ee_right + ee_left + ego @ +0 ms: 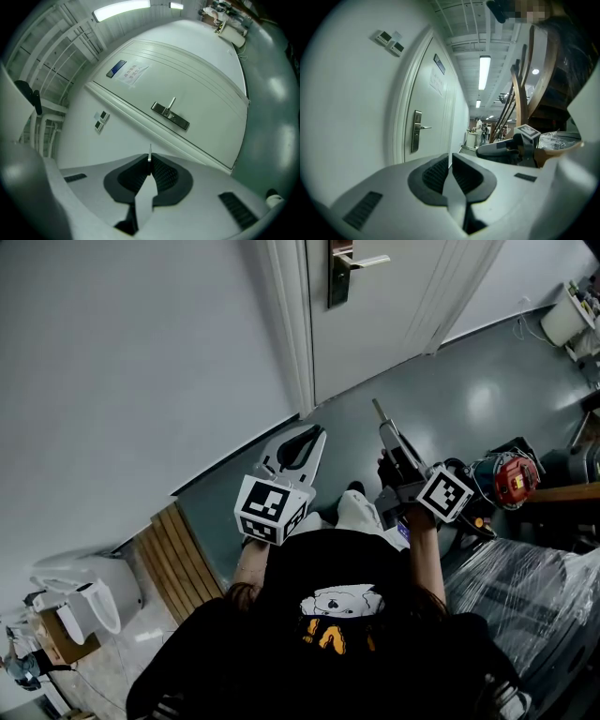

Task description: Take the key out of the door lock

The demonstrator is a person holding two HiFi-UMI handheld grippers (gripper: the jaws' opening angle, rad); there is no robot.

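- The key (149, 153) is pinched in the closed right tongs (150, 165), well apart from the door lock (171, 116).
- Judging by that, the pull-out is done, and only carrying the key away seems left.
- Its long axis runs along the tongs. The tip pokes past them toward the door (201, 79), seen edge-on.
- The left tongs (451, 164) are closed on nothing.

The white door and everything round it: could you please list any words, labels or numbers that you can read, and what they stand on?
White paper notice on the white panelled door: printed lines, too small to read.
Dark rectangular nameplate beside it: too blurred to read.
Yellow lettering on the black T-shirt: creased, illegible.
Nothing here can be quoted.
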